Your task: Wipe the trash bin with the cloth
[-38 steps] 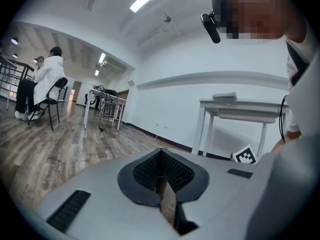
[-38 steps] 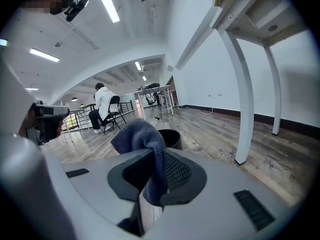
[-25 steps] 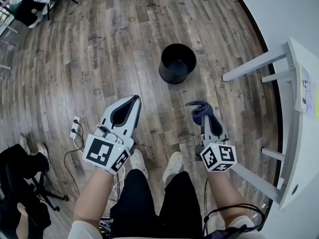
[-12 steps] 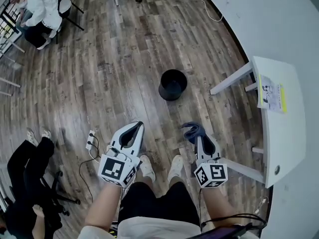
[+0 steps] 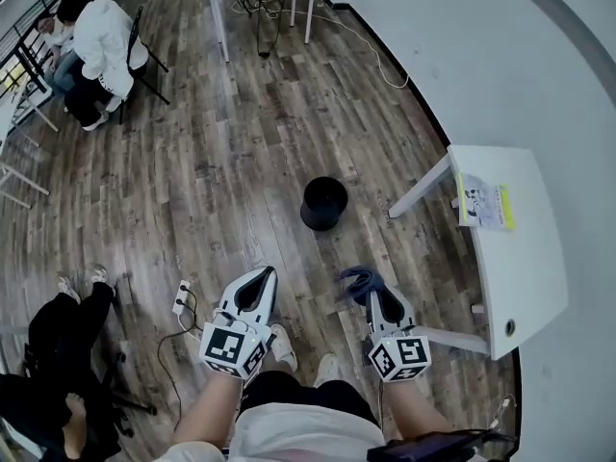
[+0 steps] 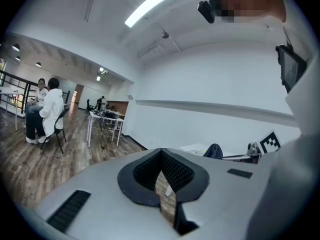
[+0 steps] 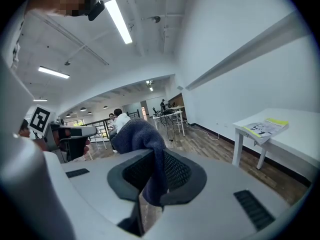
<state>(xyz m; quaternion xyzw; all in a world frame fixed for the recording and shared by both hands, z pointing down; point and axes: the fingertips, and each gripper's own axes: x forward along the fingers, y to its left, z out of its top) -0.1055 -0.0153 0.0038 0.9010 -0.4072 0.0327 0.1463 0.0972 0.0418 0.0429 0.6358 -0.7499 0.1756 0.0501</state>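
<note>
My right gripper's (image 5: pixel 372 295) jaws are pinching the cloth (image 5: pixel 360 281), its gripped part hiding between them. My left gripper's (image 5: pixel 264 274) are pressing together, empty. The trash bin (image 5: pixel 324 203) is standing at twelve o'clock.

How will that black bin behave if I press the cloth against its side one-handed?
The bin stands free on the smooth wood floor, so a sideways push will probably slide or tip it. The cloth droops limply from the right tongs, so it likely bunches; steadying the rim with the empty left tongs may help.
</note>
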